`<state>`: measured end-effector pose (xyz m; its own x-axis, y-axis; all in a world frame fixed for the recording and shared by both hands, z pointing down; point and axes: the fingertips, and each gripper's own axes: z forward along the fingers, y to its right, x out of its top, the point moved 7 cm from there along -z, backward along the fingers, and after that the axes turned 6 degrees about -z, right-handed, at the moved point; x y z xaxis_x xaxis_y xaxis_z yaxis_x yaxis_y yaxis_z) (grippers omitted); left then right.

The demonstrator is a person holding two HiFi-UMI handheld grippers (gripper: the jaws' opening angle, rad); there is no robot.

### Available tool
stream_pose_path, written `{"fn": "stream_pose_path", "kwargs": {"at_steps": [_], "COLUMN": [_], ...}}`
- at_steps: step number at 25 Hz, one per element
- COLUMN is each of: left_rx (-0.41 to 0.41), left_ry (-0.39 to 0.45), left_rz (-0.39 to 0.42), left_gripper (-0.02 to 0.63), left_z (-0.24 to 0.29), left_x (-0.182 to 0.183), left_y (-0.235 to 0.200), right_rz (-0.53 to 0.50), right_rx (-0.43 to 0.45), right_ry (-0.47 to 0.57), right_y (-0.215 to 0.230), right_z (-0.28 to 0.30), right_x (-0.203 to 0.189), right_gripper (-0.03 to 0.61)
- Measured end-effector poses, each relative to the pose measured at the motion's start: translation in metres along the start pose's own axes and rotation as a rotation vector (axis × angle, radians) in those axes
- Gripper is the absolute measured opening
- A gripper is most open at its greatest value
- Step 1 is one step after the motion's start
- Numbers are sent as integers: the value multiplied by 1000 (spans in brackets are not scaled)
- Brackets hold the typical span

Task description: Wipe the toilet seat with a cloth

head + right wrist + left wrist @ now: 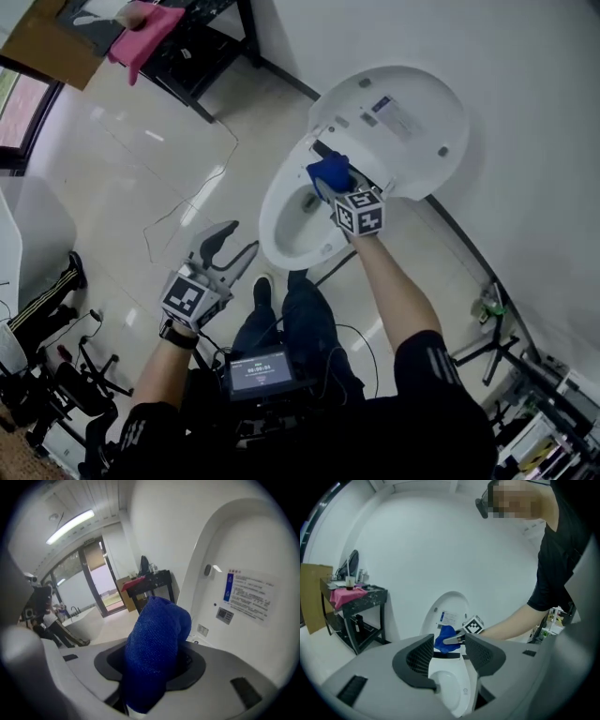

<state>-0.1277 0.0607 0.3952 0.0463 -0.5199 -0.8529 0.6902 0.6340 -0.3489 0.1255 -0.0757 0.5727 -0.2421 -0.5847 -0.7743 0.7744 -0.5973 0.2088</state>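
Observation:
The white toilet stands with its lid point(403, 117) raised against the wall and its seat rim point(274, 220) facing me. My right gripper point(330, 186) is shut on a bunched blue cloth point(328, 172), held at the back of the seat near the hinge. In the right gripper view the cloth point(157, 644) fills the gap between the jaws, with the labelled lid point(243, 573) just beyond. My left gripper point(240, 242) hangs open over the floor, left of the bowl and apart from it. Its own view frames the bowl point(450, 686) and the cloth point(444, 638) between spread jaws.
A black table point(202, 47) with a pink cloth point(141, 37) and cardboard point(47, 42) stands at the far left. Thin cables point(187, 202) run over the tiled floor. A white tub point(28, 234) is at the left, and racks with clutter point(534, 422) at the lower right.

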Motion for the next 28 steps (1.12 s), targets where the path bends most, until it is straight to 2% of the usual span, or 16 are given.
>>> {"fn": "stream_pose_path", "kwargs": {"at_steps": [7,13,17,21,26,28], "left_rx": [56,111,136,142,135,133], "left_ry": [-35,-56,-68,-85,-93,-96], "left_rz": [-94,-172,-207,-230,-221,-206], "left_gripper": [236,236,236,236,236,236], "left_z": [50,67,71,75,78,79], "left_x": [-51,-92,-106,-116,-116,-113], "left_y": [-27,-47,-53,-55,-53,-52], "right_rz": [-313,-419,-442,-432,-387,-399], "right_rx": [-15,-15,12,31,128,170], "right_ry": [-203,-315,-389,-396,-448,-485], "right_y": [37,54,51,48,31,17], "right_z": [132,210,239,248,240,235], "right_x": [-54,-112,-148,-156,-178,-192], "right_gripper": [204,204,204,198,190,189]}}
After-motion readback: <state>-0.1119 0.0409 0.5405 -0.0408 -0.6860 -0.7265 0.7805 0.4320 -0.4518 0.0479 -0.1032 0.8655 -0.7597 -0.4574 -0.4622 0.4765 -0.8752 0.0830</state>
